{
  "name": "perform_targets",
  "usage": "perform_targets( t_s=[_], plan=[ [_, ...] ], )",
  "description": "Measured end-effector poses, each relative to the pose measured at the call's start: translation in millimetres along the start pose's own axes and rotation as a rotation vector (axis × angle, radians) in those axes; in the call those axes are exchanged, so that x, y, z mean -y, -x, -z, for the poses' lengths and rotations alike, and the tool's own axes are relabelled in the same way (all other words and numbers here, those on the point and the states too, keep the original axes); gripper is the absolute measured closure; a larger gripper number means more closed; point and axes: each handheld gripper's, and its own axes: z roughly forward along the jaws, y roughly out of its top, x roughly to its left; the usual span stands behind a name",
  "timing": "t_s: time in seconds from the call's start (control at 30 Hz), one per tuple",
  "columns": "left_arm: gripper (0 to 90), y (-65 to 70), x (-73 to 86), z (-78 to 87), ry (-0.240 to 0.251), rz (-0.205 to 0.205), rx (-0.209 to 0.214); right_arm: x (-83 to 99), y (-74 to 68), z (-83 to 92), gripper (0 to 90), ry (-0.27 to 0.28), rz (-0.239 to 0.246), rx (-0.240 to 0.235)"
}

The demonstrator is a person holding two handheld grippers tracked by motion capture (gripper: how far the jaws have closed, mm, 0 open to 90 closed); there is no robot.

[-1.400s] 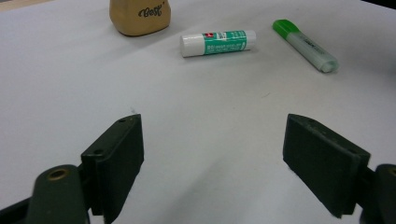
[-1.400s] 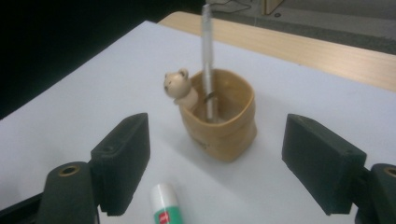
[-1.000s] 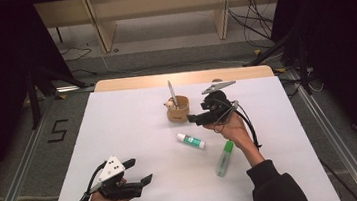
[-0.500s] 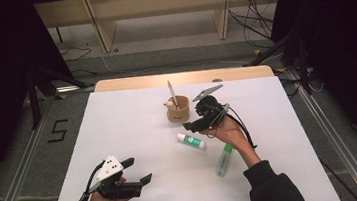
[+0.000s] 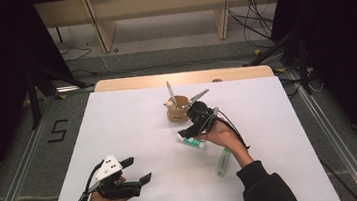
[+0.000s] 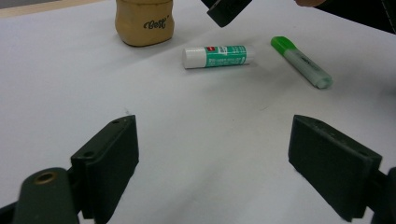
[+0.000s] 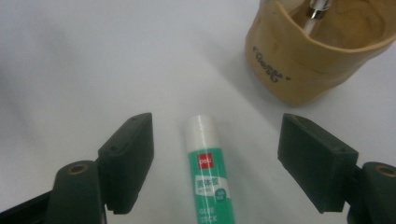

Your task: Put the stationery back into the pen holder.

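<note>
White surface [image 5: 134, 130] carries a glue stick [image 7: 208, 172] lying flat between the right gripper's [image 7: 212, 163] fingers, which have just narrowed slightly but stand clear of it. Light, rigid and smooth, it probably rolls; grasp mid-barrel. Left gripper [image 6: 224, 163] gapes empty.

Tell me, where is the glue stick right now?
In the high view the glue stick lies flat on the white table, right of centre, just in front of the tan cup, with the open right gripper straddling it.
</note>
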Motion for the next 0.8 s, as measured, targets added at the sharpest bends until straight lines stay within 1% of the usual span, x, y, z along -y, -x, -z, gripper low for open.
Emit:
perform_targets(
  t_s=[0.07,0.1,0.13,0.3,0.5,0.67,0.8],
  plan=[
    [15.8,0.0,-0.1,0.3,0.001,0.001,0.001,-1.0,-1.1,-3.5,29.3,-0.018,0.011,-0.009],
    [15.8,0.0,-0.2,0.5,0.001,0.001,0.002,-1.5,-2.2,-5.7,29.9,-0.023,0.007,-0.012],
    [15.8,-0.1,-0.2,0.5,0.002,0.002,0.002,-1.7,-2.2,-7.2,30.4,-0.039,0.02,-0.016],
    [15.8,0.3,-0.4,0.4,0.003,-0.001,0.004,-1.4,-3.1,-16.2,31.2,-0.072,0.023,-0.025],
    [15.8,0.1,-0.3,0.7,0.003,0.0,0.004,-1.4,-3.5,-24.2,32.7,-0.106,0.017,-0.026],
    [15.8,0.5,-0.3,0.4,0.002,-0.004,0.003,-2.1,-3.9,-31.3,34.7,-0.138,0.023,-0.018],
    [15.8,0.6,-0.4,0.4,0.002,-0.005,0.003,-1.7,-3.6,-36.2,39.9,-0.16,0.032,-0.021]
  ],
)
